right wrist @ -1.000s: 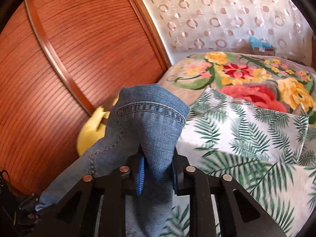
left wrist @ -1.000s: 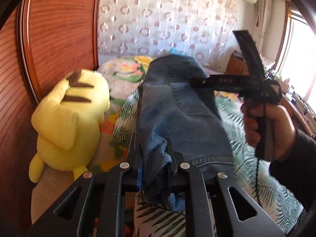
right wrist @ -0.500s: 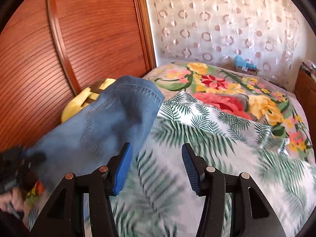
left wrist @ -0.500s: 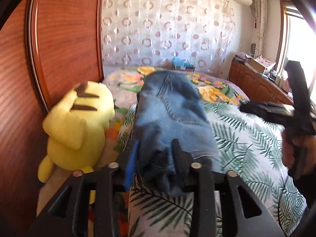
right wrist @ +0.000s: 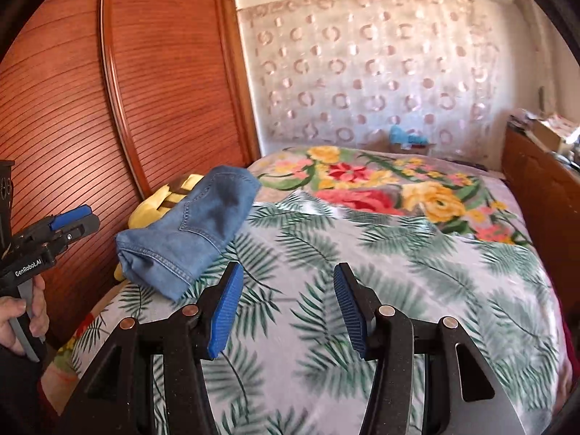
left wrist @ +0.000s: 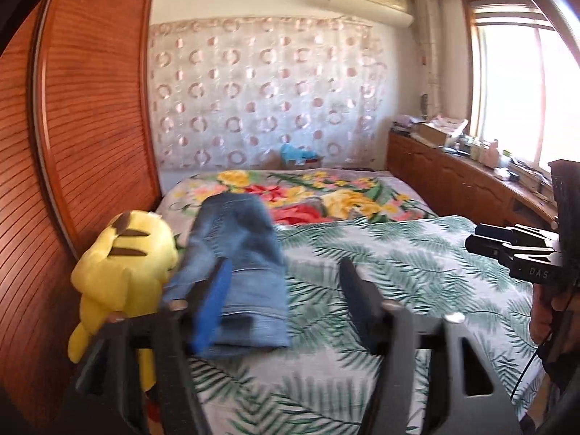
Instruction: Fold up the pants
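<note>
Blue denim pants (left wrist: 239, 264) (right wrist: 195, 228) lie folded in a compact bundle on the palm-leaf bedspread (left wrist: 380, 272) (right wrist: 362, 253), at the bed's left side against a yellow plush toy. My left gripper (left wrist: 284, 272) hangs just in front of the bundle, its jaws opening, and nothing is pinched between them; the left pad overlaps the denim in the picture. My right gripper (right wrist: 286, 282) stands open over the bedspread, to the right of the pants and apart from them. Each gripper shows at the edge of the other's view, held by a hand.
A yellow plush toy (left wrist: 123, 264) (right wrist: 170, 199) leans between the pants and the ribbed wooden headboard (left wrist: 90, 127) (right wrist: 145, 90). A floral blanket (left wrist: 308, 199) covers the far end of the bed. A wooden cabinet (left wrist: 453, 181) with clutter runs along the right wall under a window.
Both grippers let go of the pants and pulled back from them. The right one let go first and swung right; the left one opened afterwards. The bundle now rests on the bed.
</note>
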Motion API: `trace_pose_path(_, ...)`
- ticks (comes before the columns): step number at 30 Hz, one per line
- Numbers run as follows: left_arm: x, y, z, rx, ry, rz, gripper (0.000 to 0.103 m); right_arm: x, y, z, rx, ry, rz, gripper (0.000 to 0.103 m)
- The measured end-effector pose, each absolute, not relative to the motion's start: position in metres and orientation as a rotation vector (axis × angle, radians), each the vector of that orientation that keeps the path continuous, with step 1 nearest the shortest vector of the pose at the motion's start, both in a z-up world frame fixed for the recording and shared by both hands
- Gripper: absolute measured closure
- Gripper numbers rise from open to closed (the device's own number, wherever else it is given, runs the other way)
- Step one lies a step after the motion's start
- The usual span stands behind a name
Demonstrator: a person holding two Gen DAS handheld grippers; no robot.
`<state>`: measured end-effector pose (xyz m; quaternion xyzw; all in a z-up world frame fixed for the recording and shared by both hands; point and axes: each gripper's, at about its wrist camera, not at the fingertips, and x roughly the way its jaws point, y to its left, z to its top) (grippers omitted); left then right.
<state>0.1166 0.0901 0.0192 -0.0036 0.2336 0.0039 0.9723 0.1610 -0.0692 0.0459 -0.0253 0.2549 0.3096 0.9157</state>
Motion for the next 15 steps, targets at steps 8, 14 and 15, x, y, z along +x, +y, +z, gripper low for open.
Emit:
trace_pose_path(8, 0.103, 0.043, 0.032, 0.012, 0.429, -0.09, 0.012, 0.116, -0.112, 0.058, -0.027, 0.477, 0.54, 0.049)
trace_pose_path(14, 0.083, 0.016, 0.051, 0.008, 0.365, -0.106, 0.0, 0.08, -0.119, 0.068, -0.013, 0.434, 0.484, 0.044)
trace_pose_path(15, 0.081, 0.014, 0.053, 0.006, 0.36, -0.111, 0.0, 0.075, -0.119, 0.069, -0.013, 0.424, 0.475, 0.039)
